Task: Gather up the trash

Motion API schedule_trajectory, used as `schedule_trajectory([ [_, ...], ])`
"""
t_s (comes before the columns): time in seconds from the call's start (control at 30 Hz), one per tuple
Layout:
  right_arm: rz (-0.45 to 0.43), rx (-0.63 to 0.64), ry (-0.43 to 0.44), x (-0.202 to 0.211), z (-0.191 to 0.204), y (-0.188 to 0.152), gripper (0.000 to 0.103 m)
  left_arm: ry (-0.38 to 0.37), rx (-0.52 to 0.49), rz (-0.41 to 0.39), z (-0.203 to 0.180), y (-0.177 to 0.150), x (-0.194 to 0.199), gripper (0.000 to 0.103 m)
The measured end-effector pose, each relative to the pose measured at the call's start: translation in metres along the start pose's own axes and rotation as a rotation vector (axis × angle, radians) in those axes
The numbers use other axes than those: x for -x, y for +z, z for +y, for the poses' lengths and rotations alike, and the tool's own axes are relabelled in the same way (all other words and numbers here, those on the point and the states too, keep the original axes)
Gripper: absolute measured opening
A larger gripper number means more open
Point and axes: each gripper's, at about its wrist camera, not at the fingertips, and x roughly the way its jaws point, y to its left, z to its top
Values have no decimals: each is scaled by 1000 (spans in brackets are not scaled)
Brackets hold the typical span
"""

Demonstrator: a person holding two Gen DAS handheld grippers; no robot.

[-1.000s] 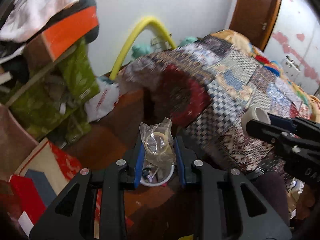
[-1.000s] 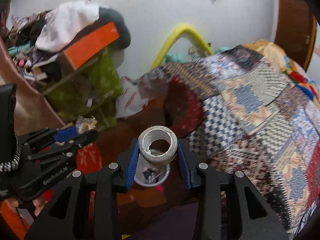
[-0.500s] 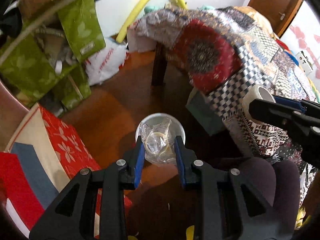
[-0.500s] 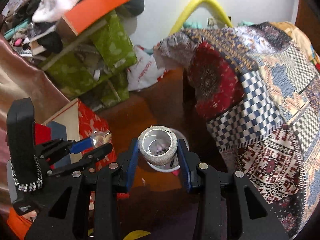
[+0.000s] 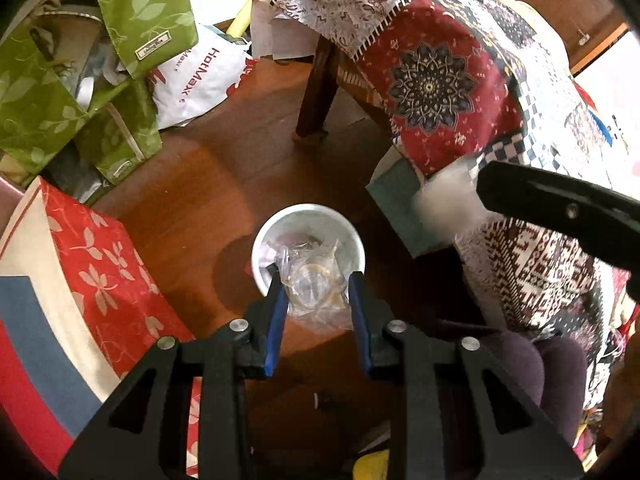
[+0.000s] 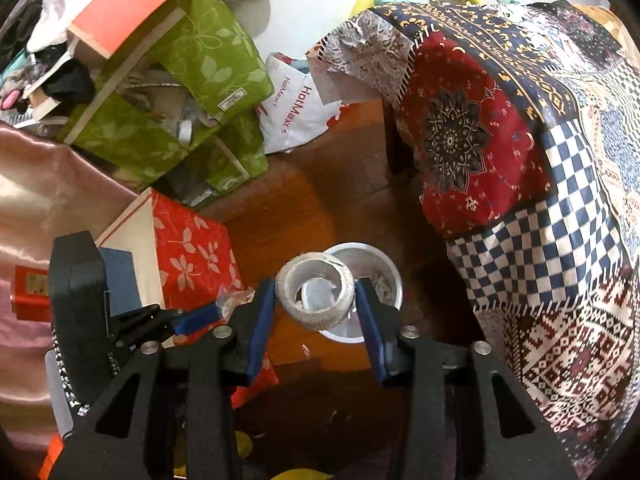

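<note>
Your left gripper [image 5: 316, 286] is clamped on a crumpled clear bag [image 5: 314, 280] with a pale ring inside it; the bag has no clear long axis and bulges forward past the blue pads [image 5: 276, 320], hanging over the near rim of the white bin [image 5: 264, 240]. Your right gripper [image 6: 316, 300] holds a tape roll [image 6: 316, 294] squeezed between its pads, the roll's open bore facing up toward the camera and tipped a little away from you, so its axis runs roughly along the fingers rather than across them. Seen from the right wrist, the roll sits above the left side of the bin [image 6: 390, 276], which stands on the wooden floor [image 5: 224, 184] with scraps already in it. In that same view your left gripper [image 6: 200, 314] comes in from the left, the bag [image 6: 234, 296] poking out at its tip, just beside the roll. Farther out, a patchwork quilt [image 6: 520, 184] hangs down on the right, a red floral box [image 6: 188, 256] lies left of the bin, and green fabric boxes [image 6: 208, 64] and a white shopping bag [image 6: 296, 108] sit beyond.
</note>
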Motion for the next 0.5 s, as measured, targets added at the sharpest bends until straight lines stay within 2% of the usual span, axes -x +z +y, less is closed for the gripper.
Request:
schedule_trajectory([
  [0.07, -15, 7, -18, 2, -2, 3, 52, -6, 0, -3, -2, 5, 0, 29],
  [0.2, -19, 19, -29, 5, -8, 6, 53, 8, -23, -8, -8, 13, -3, 33],
  [0.33, -41, 17, -37, 16, -14, 2, 53, 28, -38, -7, -14, 18, -3, 48],
  [0.5, -95, 33, -64, 39, -14, -6, 53, 28, -65, -38, -22, 18, 10, 49],
])
